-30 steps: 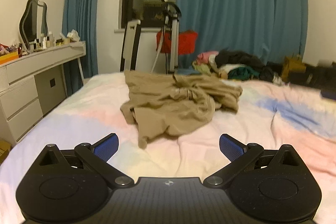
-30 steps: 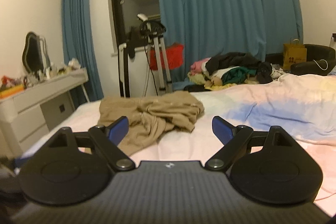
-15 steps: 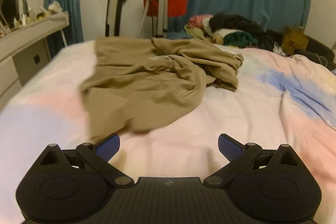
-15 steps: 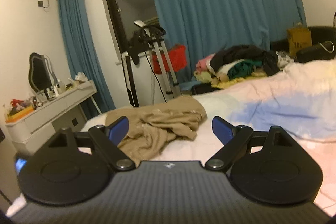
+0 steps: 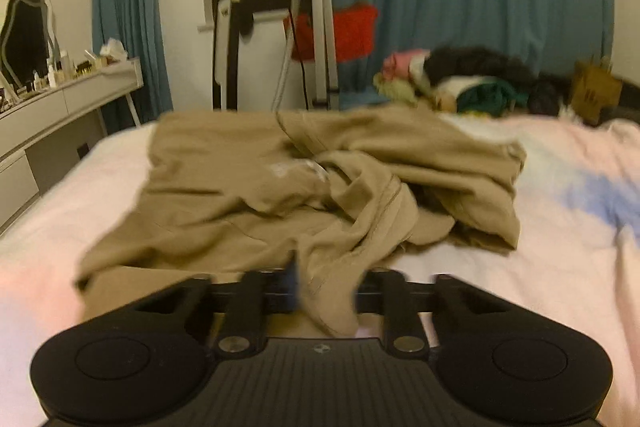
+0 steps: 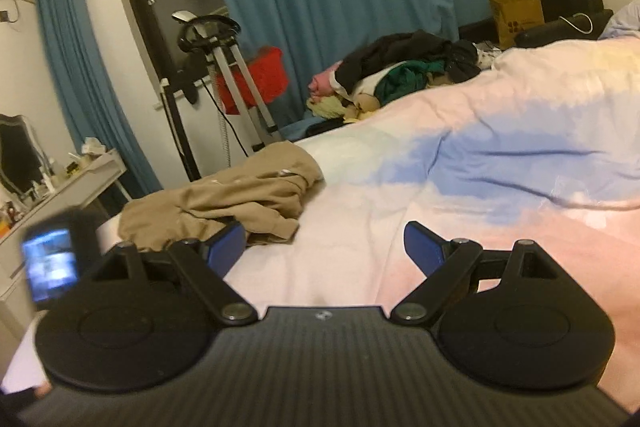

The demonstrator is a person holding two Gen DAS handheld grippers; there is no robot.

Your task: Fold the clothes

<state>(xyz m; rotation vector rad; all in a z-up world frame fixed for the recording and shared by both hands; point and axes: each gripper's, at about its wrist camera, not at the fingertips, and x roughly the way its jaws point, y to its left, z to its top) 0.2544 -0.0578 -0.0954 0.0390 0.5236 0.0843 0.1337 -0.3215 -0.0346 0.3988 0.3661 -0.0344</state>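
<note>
A crumpled tan garment (image 5: pixel 304 187) lies on the pastel bedspread (image 5: pixel 560 227). My left gripper (image 5: pixel 326 287) is shut on the garment's near edge, and a fold of tan cloth hangs between the closed blue pads. In the right wrist view the same tan garment (image 6: pixel 224 199) lies to the left on the bedspread (image 6: pixel 500 167). My right gripper (image 6: pixel 326 247) stands open over bare bedspread, its left pad (image 6: pixel 226 247) close to the garment's near edge, nothing between the fingers.
A pile of mixed clothes (image 5: pixel 460 83) sits at the far side of the bed. A white dresser (image 5: pixel 60 107) with bottles stands left. A metal stand (image 5: pixel 316 39), blue curtains and a paper bag (image 6: pixel 516 15) lie beyond. A small lit screen (image 6: pixel 50 263) shows at left.
My left gripper moved forward to the garment's near edge and shut on it. The right gripper stayed open, tilted, and came closer to the garment.
</note>
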